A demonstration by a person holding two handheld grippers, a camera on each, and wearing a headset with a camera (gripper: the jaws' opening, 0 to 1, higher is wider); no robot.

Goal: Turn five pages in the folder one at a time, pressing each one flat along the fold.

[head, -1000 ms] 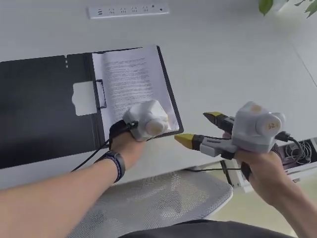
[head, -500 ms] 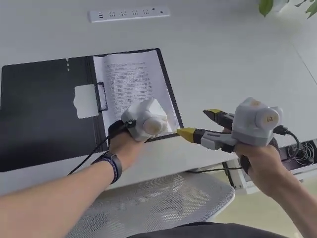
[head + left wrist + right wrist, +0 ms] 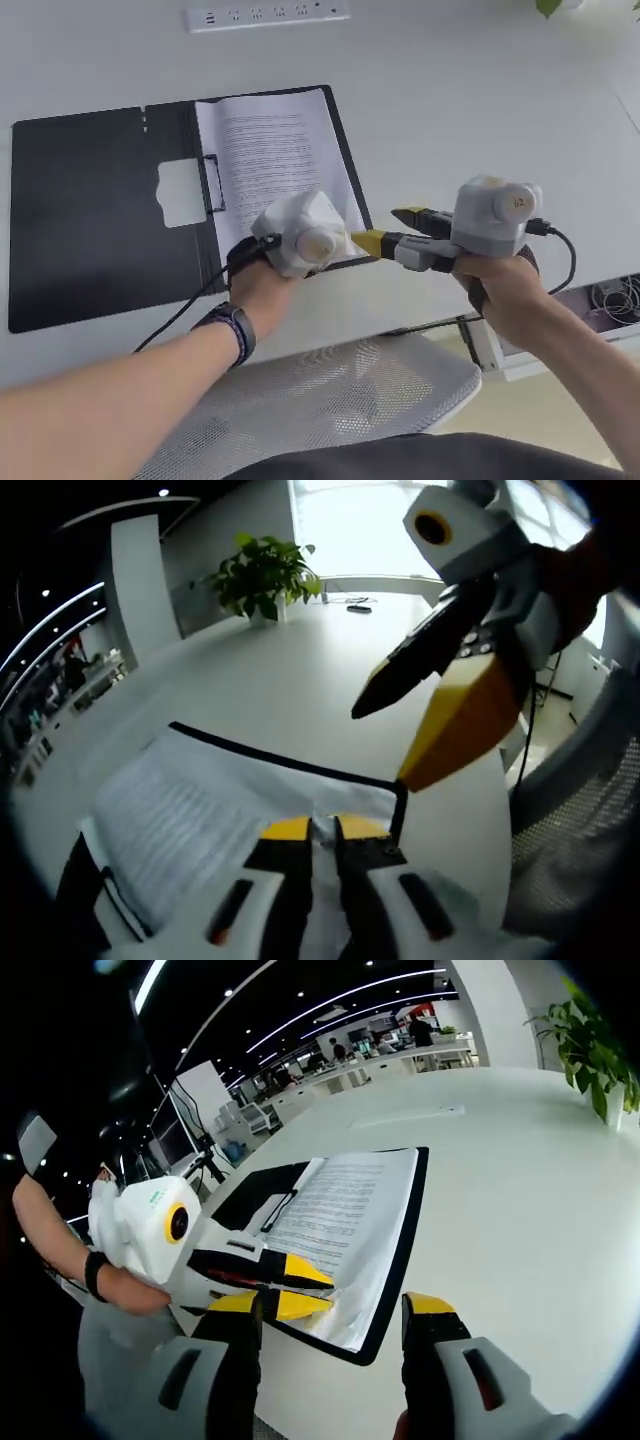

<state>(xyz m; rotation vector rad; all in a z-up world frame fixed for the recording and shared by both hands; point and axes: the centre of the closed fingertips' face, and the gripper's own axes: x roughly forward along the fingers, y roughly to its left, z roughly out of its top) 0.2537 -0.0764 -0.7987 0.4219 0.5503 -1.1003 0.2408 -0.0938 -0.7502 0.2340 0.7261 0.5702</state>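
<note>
The black folder (image 3: 90, 220) lies open on the white desk, with printed pages (image 3: 275, 150) on its right half. My left gripper (image 3: 318, 243) rests at the lower right corner of the top page (image 3: 180, 820), jaws closed together (image 3: 322, 830), apparently pinching the paper's edge. From the right gripper view, its yellow tips (image 3: 305, 1288) lie over that corner. My right gripper (image 3: 385, 228) hovers just right of the folder's corner, open and holding nothing (image 3: 335, 1310). It also reaches into the left gripper view (image 3: 380, 748).
A power strip (image 3: 265, 14) lies at the desk's far edge. A potted plant (image 3: 590, 1050) stands far off on the desk. A mesh chair (image 3: 330, 400) is below the near desk edge, and cables (image 3: 615, 295) sit at the lower right.
My right gripper has moved left, up to the folder's lower right corner and close to the left gripper. The left gripper has stayed at the page corner. The head camera shifted slightly.
</note>
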